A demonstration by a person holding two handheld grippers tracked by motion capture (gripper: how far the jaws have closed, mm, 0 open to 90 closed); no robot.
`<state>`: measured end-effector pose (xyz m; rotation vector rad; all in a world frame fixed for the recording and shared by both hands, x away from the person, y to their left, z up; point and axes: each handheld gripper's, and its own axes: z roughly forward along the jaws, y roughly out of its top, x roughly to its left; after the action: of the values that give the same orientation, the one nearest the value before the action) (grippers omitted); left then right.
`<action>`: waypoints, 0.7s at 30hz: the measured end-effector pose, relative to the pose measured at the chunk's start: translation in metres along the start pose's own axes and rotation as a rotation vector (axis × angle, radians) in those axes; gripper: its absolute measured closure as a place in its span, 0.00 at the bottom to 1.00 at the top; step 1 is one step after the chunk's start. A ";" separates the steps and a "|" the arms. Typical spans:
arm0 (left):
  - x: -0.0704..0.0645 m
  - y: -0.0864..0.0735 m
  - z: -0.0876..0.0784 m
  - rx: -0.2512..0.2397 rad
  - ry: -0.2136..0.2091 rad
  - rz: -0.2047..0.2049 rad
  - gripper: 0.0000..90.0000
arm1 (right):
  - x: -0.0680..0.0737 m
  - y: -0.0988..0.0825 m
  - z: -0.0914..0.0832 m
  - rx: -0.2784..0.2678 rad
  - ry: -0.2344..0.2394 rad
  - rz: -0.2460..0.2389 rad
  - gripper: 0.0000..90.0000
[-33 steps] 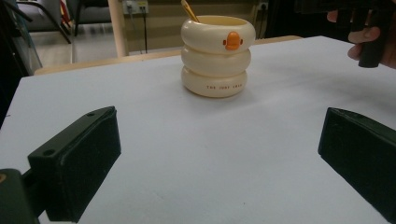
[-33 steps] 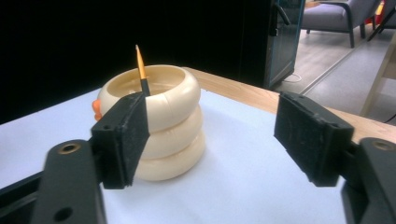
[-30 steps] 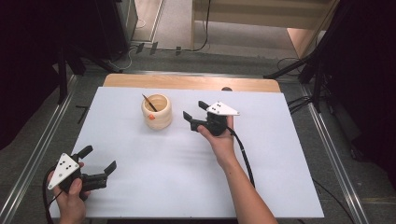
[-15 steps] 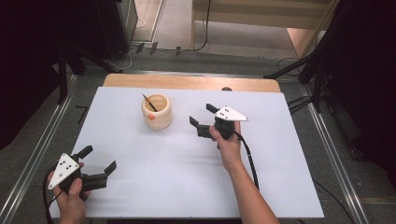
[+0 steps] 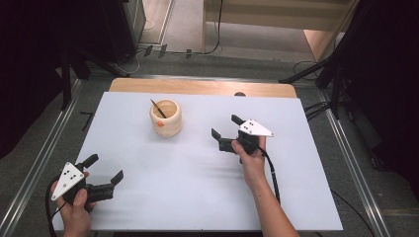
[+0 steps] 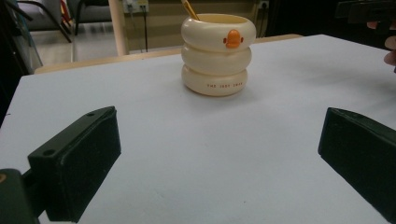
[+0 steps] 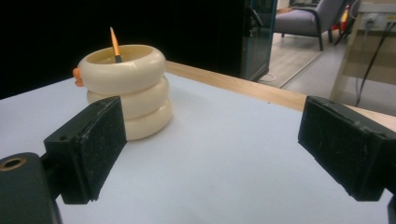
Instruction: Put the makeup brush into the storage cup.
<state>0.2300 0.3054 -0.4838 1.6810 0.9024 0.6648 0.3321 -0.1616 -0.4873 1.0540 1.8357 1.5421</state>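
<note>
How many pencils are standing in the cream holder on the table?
1. A single pencil leans inside the holder, its tip poking above the rim toward the far left of the table. Shorter ones could be hidden below the rim.

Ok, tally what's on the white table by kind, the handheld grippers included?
Cream ringed holder: 1
Pencil standing in the holder: 1
Grippers, left gripper and right gripper, both open and holding nothing: 2
Total: 4
</note>
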 end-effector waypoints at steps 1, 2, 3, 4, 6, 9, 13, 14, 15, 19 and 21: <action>0.000 0.000 0.000 0.000 0.000 0.001 0.00 | -0.001 -0.001 -0.003 0.000 -0.004 0.003 0.10; 0.000 0.000 0.000 0.000 0.000 0.000 0.00 | -0.002 -0.002 -0.005 -0.001 -0.008 0.006 0.09; 0.000 0.000 0.000 -0.001 -0.001 0.001 0.00 | -0.002 -0.002 -0.007 0.002 -0.012 0.003 0.09; 0.000 0.000 0.000 -0.001 -0.001 0.001 0.00 | -0.003 -0.003 -0.009 0.002 -0.015 -0.003 0.09; 0.000 0.000 0.000 -0.001 0.000 0.002 0.00 | -0.004 -0.005 -0.013 0.008 -0.019 -0.006 0.09; -0.001 0.000 0.000 0.000 0.000 0.000 0.00 | -0.005 -0.007 -0.018 0.004 -0.028 -0.008 0.08; -0.001 0.000 0.001 0.001 0.001 0.001 0.00 | -0.008 -0.011 -0.026 0.003 -0.033 -0.011 0.08; -0.001 0.000 0.001 0.000 0.001 0.001 0.00 | -0.008 -0.012 -0.028 0.004 -0.035 -0.005 0.08; -0.001 0.000 0.001 0.001 0.001 0.001 0.00 | -0.008 -0.012 -0.029 0.007 -0.034 -0.005 0.07; -0.001 -0.001 0.001 0.001 0.001 0.001 0.00 | -0.010 -0.014 -0.036 0.002 -0.042 -0.004 0.06; -0.001 -0.001 0.001 0.000 0.001 0.001 0.00 | -0.011 -0.015 -0.039 -0.001 -0.042 -0.001 0.05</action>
<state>0.2301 0.3044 -0.4846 1.6820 0.9021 0.6662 0.3034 -0.1935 -0.4946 1.0770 1.8070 1.5081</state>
